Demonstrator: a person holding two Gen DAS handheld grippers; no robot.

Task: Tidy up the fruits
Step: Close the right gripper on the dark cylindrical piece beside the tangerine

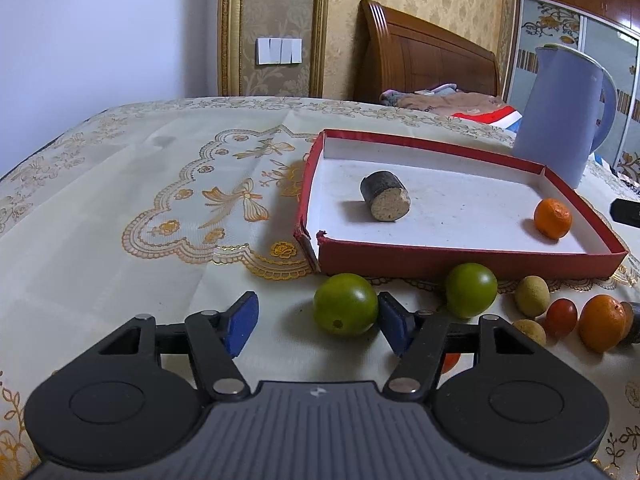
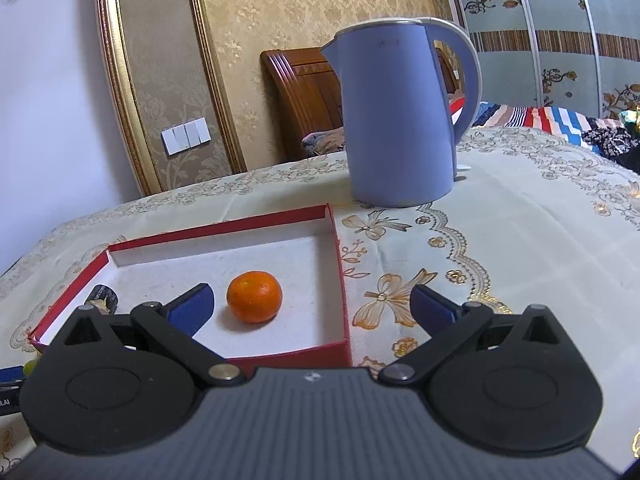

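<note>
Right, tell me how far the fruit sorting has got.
Done: one small orange tangerine and a dark cut cylinder piece lie in the red cardboard tray. In hand: the left gripper brackets a round green fruit, not yet clamped. Left: the second green fruit and the small fruits beside it.

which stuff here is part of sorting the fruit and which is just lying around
Part of the job:
red box
orange in the box
sugarcane chunk in the box
green fruit between the left tongs
second green fruit
loose orange
cherry tomato
two small tan fruits

Just lying about:
blue kettle
black gadget at the table edge
</note>
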